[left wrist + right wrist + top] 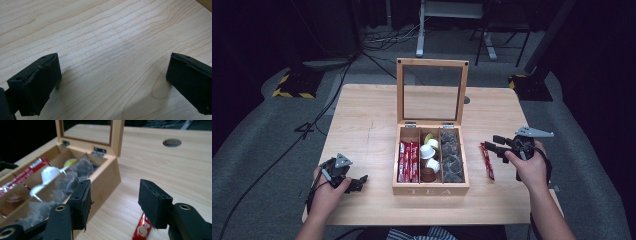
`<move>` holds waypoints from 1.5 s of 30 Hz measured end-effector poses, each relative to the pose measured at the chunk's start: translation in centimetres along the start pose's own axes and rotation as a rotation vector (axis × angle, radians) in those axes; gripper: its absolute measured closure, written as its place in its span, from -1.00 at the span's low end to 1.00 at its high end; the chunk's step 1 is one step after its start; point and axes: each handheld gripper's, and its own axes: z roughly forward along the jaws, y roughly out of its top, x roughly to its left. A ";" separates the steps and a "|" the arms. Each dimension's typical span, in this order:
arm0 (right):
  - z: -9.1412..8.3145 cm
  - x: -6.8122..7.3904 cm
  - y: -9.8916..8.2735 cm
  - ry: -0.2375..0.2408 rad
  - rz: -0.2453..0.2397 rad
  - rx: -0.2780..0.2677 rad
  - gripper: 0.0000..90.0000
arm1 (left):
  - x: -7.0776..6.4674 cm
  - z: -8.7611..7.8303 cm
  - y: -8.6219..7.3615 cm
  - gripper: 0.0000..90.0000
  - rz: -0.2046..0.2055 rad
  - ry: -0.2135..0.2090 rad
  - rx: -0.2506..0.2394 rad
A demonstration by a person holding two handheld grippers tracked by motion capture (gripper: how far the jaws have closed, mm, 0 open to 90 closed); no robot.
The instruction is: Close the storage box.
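A pale wooden table [362,125] stands on grey carpet floor [257,150]; behind it, dark room, black cables [377,42], a white metal stand leg [421,30], yellow-black striped bases [292,85].

One wooden tea box [431,189] with three compartments, one red sachet [487,161] on the table [367,130], three white capsules [428,151], one brown capsule [428,174].

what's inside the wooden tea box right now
The open wooden tea box has three compartments: red stick packets on the left, white creamer cups and a brown capsule in the middle, clear-wrapped dark tea bags on the right. Anything beneath them is covered.
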 end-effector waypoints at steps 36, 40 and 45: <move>5.4 -0.1 12.6 0.033 -0.149 -0.071 -0.08 | -0.2 0.0 -0.1 -1.00 -0.019 0.017 -0.003; 7.3 -0.2 14.0 0.022 -0.175 -0.057 -0.08 | -0.2 0.0 -0.1 -1.00 -0.018 0.016 -0.002; 8.8 -0.7 14.7 0.011 -0.175 -0.051 -0.08 | -0.2 0.0 -0.1 -1.00 -0.019 0.016 -0.002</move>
